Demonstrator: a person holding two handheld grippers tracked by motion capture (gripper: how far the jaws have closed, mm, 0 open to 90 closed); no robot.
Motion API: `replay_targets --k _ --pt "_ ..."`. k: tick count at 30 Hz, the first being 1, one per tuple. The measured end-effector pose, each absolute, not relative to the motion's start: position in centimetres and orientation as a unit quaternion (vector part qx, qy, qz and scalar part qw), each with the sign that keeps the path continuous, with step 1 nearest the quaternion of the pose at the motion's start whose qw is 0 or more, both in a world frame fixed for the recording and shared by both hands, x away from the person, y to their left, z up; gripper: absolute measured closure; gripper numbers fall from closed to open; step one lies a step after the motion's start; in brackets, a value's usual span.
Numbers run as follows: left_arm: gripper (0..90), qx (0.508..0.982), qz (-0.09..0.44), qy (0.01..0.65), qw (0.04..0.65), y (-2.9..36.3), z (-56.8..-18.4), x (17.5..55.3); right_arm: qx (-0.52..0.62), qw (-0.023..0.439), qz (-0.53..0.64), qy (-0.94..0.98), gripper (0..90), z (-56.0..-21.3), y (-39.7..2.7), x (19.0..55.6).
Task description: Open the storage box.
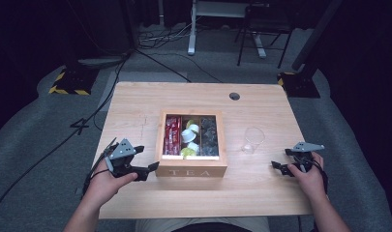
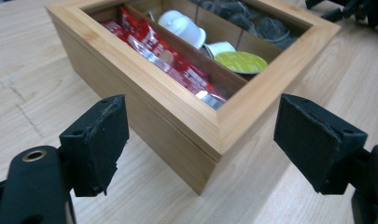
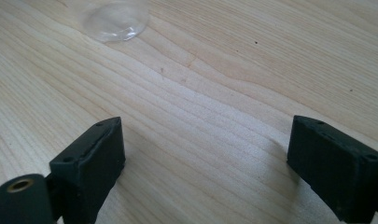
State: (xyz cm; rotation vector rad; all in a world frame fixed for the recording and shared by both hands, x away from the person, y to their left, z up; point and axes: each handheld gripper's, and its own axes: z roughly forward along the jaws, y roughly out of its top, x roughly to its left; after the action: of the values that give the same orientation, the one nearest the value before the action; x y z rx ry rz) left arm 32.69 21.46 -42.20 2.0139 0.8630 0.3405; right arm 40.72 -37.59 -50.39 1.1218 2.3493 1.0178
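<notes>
With both jaws wide and empty, the left gripper (image 2: 200, 140) faces the near-left corner of the tea box (image 2: 177, 116) and may push the box toward the glass (image 1: 252, 140), while the right gripper (image 3: 205, 158) rests near the glass.

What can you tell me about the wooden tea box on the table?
The tea box is square, of pale wood, with "TEA" on its front wall. Its lid looks shut and has a clear window. Inside, dividers make three rows: red packets, white and green-topped capsules, and dark sachets. It sits flat at the table's middle; nothing touches it.
</notes>
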Motion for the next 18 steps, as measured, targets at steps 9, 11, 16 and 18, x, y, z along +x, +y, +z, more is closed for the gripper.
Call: replay_targets --k 9,11,16,18 --pt "20.1 0.846 0.130 0.345 0.384 20.4 -44.0 32.8 0.395 0.172 0.359 0.828 11.2 -50.4 -37.6 40.7" --pt "27.9 0.849 0.123 0.342 0.383 20.2 -44.3 32.8 0.395 0.172 0.359 0.828 11.1 -50.4 -37.6 40.7" --pt "45.4 0.851 0.130 0.334 0.383 19.9 -44.3 32.9 0.395 0.172 0.359 0.828 11.1 -50.4 -37.6 40.8" --pt "51.2 0.853 0.129 0.331 0.382 19.9 -44.3 32.8 0.395 0.172 0.359 0.828 11.1 -50.4 -37.6 40.8"
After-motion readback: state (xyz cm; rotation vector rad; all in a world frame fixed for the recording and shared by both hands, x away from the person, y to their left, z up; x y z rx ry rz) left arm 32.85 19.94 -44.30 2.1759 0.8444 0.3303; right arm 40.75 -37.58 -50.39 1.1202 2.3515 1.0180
